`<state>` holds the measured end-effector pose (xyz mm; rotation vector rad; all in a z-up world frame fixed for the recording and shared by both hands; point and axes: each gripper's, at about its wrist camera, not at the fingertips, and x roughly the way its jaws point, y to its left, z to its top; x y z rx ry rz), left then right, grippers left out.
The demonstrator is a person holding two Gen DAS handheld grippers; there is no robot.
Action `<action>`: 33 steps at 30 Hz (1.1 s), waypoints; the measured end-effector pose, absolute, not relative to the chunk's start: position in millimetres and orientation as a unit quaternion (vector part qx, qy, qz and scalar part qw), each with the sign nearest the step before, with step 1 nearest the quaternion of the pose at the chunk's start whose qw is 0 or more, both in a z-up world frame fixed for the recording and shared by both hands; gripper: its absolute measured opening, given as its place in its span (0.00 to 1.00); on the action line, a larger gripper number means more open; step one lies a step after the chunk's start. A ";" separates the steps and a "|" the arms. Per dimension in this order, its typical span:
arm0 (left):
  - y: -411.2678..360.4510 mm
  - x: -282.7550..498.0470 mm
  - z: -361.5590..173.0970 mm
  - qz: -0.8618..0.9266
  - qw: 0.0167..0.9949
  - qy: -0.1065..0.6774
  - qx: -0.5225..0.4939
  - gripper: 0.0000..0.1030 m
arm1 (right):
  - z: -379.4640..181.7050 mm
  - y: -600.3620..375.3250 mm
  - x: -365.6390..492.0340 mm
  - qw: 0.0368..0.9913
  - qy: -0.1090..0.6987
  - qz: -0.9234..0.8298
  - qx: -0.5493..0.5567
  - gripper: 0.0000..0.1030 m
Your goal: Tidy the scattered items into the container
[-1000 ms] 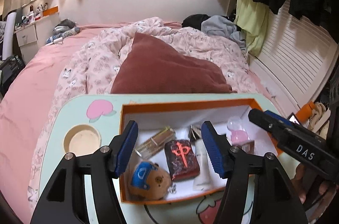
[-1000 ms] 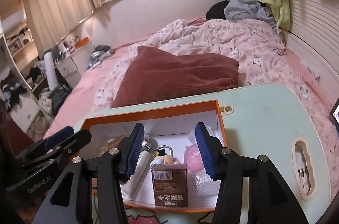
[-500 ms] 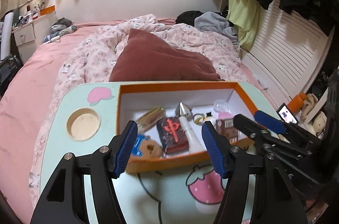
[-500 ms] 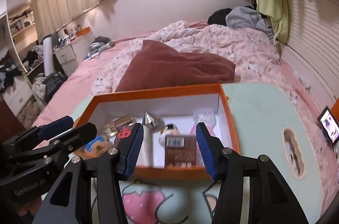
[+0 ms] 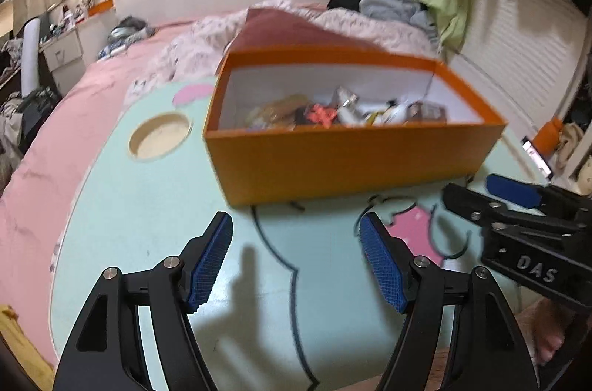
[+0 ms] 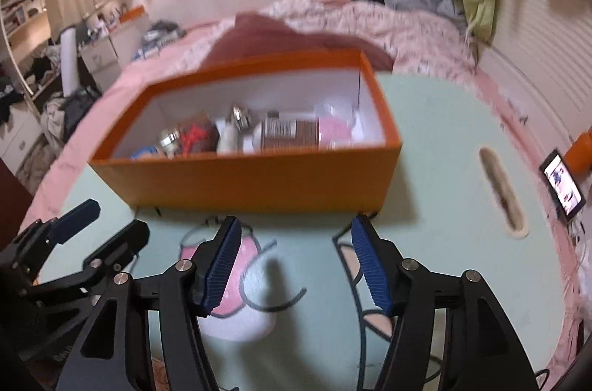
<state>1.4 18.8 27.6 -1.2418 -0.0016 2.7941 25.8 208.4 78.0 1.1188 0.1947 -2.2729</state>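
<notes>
An orange box (image 5: 351,161) with a white inside stands on the mint-green lap table (image 5: 148,206); it also shows in the right wrist view (image 6: 251,180). Several small items lie inside it, among them a brown carton (image 6: 292,132), a white tube (image 6: 227,139) and a red-marked dark piece (image 5: 320,113). My left gripper (image 5: 296,261) is open and empty, low over the table in front of the box. My right gripper (image 6: 296,261) is open and empty, also in front of the box; it also shows in the left wrist view (image 5: 492,198).
The table has a round cup recess (image 5: 161,135) at the left and a slot handle (image 6: 503,191) at the right. It sits on a pink bed with a dark red pillow (image 6: 281,36). A lit phone (image 6: 562,184) lies at the right.
Both grippers have drawn back and dropped from above the box to low over the table in front of it. The box's front wall now faces them. Both stay open.
</notes>
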 end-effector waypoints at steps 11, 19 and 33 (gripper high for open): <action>6.2 -5.7 3.7 0.897 0.013 -0.002 -0.442 0.99 | 57.4 208.7 26.2 0.269 0.099 -0.844 0.453 0.76; 2.6 -3.5 3.8 0.897 0.012 -0.006 -0.441 1.00 | 46.9 208.5 19.6 0.234 0.120 -0.843 0.469 1.00; 2.2 -5.7 3.2 0.897 0.015 -0.004 -0.441 1.00 | 47.0 208.2 19.9 0.234 0.120 -0.843 0.469 1.00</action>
